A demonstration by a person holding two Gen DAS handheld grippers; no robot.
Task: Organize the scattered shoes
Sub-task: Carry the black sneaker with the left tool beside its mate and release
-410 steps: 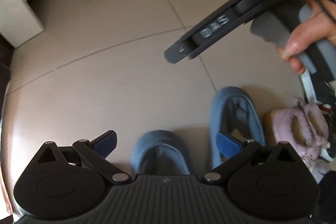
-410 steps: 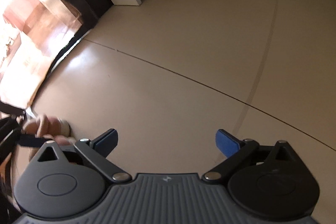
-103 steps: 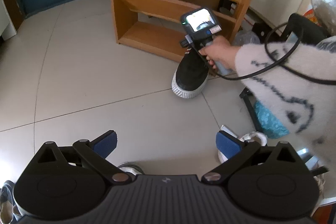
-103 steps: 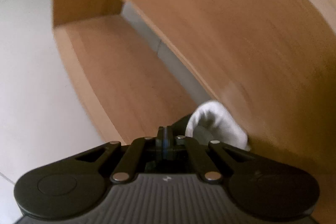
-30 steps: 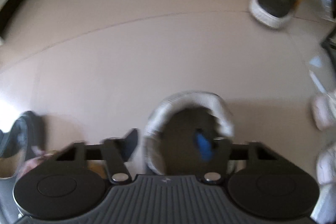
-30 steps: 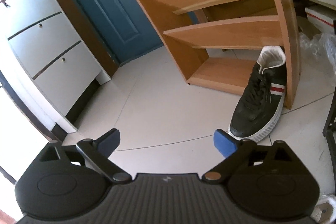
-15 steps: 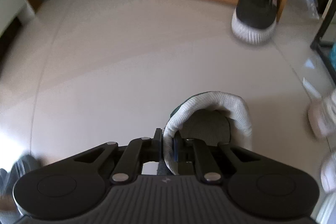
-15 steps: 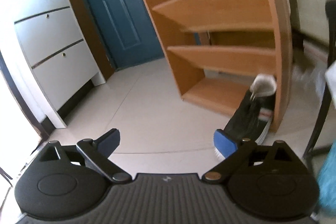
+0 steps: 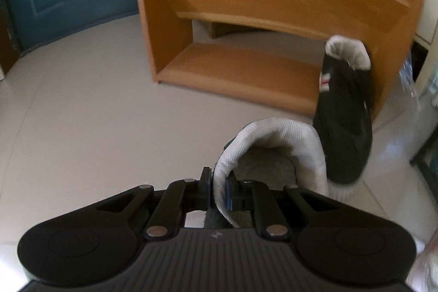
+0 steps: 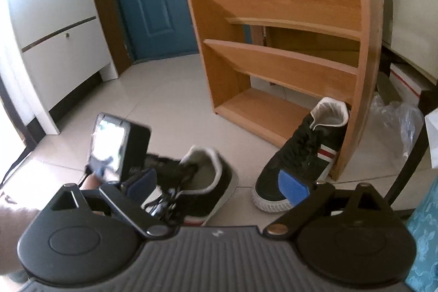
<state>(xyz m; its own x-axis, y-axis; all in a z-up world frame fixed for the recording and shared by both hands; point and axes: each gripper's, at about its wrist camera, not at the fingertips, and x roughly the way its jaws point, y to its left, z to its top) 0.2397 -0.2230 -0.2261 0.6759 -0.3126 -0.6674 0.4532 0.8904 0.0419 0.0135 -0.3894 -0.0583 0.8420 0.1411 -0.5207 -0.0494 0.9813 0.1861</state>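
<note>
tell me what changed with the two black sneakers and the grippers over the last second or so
The left gripper closed on the white collar of the second black sneaker and carried it toward the wooden shoe rack, close to the first black sneaker. That first sneaker stayed propped with its heel on the bottom shelf and its toe on the floor. The right gripper stayed open and empty.

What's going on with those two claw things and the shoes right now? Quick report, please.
Left gripper clamped on second sneaker's white collar. Right gripper open, empty. First sneaker leans against rack. Nothing blocking.
</note>
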